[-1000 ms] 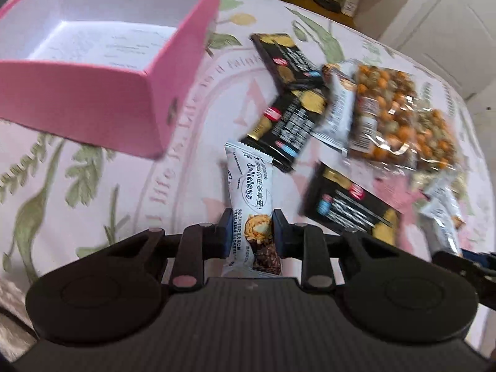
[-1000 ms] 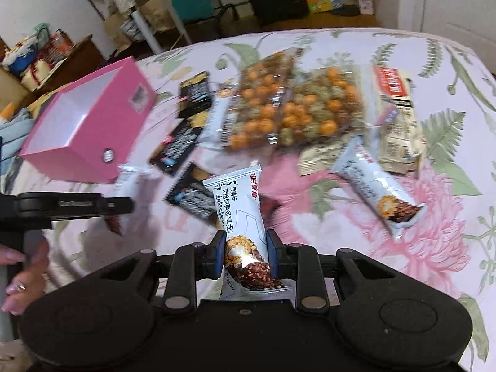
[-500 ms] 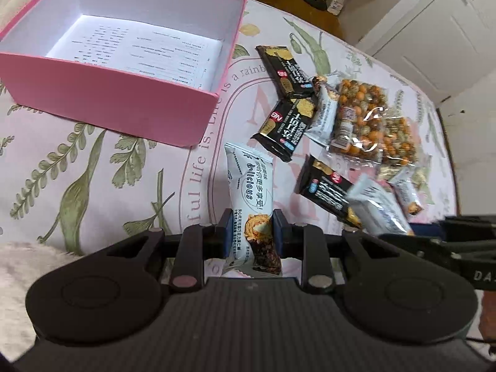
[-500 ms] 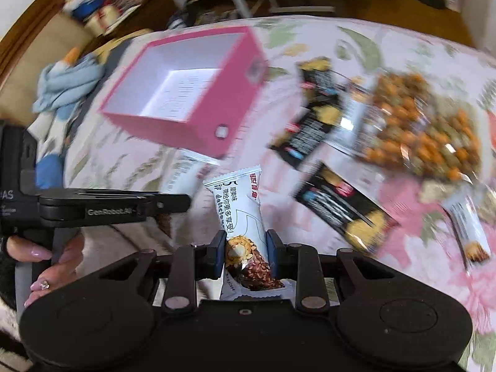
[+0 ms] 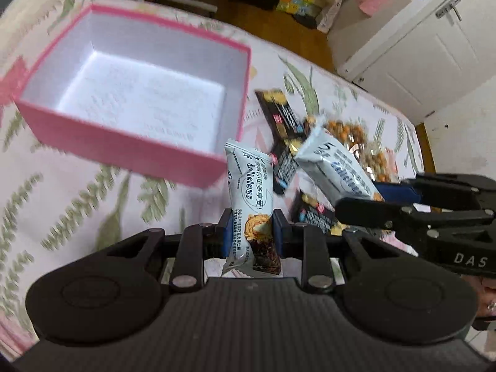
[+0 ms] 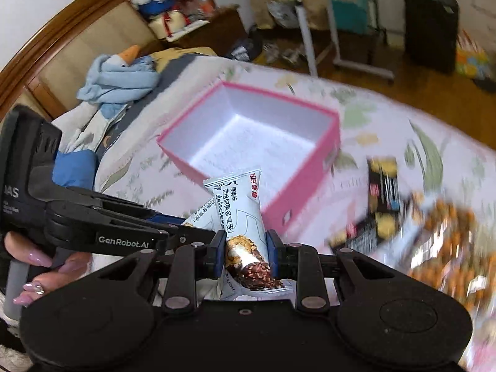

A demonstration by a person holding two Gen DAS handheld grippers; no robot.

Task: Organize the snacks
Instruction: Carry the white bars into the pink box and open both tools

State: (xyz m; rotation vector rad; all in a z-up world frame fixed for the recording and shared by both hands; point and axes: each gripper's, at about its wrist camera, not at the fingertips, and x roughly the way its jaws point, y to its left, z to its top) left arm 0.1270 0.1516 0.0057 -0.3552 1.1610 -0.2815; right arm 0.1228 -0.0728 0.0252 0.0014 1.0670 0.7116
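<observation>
My left gripper (image 5: pixel 252 232) is shut on a white snack bar (image 5: pixel 249 183) held upright, just short of the near right corner of the open pink box (image 5: pixel 117 136). My right gripper (image 6: pixel 245 255) is shut on a second white snack bar (image 6: pixel 240 207), raised before the pink box (image 6: pixel 297 192). In the left wrist view the right gripper (image 5: pixel 376 197) comes in from the right with its bar (image 5: pixel 334 164). The left gripper (image 6: pixel 189 228) and its bar (image 6: pixel 201 214) show at the left in the right wrist view. The box's white inside holds nothing.
Black snack packets (image 5: pixel 279 114) and clear bags of nuts (image 5: pixel 369 145) lie on the flowered bedspread (image 5: pixel 77 204) right of the box. Blue cloth (image 6: pixel 117 80) and a wooden headboard (image 6: pixel 59 46) lie beyond the box. A hand (image 6: pixel 40 266) grips the left tool's handle.
Both grippers have risen and moved toward the pink box, each still shut on its bar. The right gripper has swung left, away from the nut bags, and now sits beside the left one.
</observation>
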